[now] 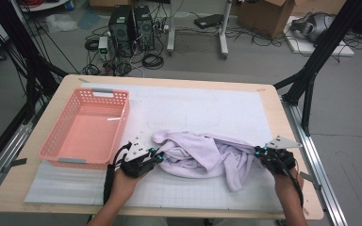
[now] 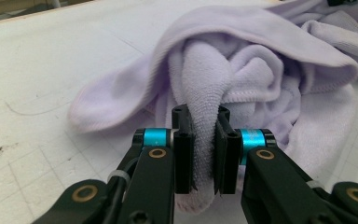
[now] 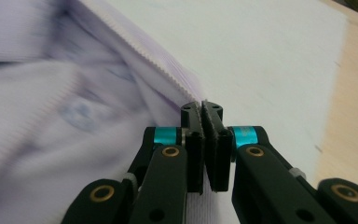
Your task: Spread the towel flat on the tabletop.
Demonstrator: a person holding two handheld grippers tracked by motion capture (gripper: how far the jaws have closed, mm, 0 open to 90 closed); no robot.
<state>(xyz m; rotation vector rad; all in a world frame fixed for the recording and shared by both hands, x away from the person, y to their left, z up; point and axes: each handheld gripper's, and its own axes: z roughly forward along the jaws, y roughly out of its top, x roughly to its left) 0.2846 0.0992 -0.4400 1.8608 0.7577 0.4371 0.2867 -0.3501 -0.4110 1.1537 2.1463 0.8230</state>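
Both grippers are clamping the lilac garment (image 1: 202,153): left gripper (image 2: 200,140) pinching a thick fold, right gripper (image 3: 205,135) closing on its ribbed edge. Lifting evenly should keep both grips from slipping.

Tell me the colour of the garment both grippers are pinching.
Pale lilac garment, clearest in the left gripper view.

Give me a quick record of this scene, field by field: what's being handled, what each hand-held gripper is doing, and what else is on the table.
item: lilac garment, crumpled on the white mat
left hand-held gripper: shut on a thick fold of the garment
right hand-held gripper: jaws together, pinching the garment's ribbed edge
container: pink basket, nothing in it, left of the garment
garment in basket: not yet
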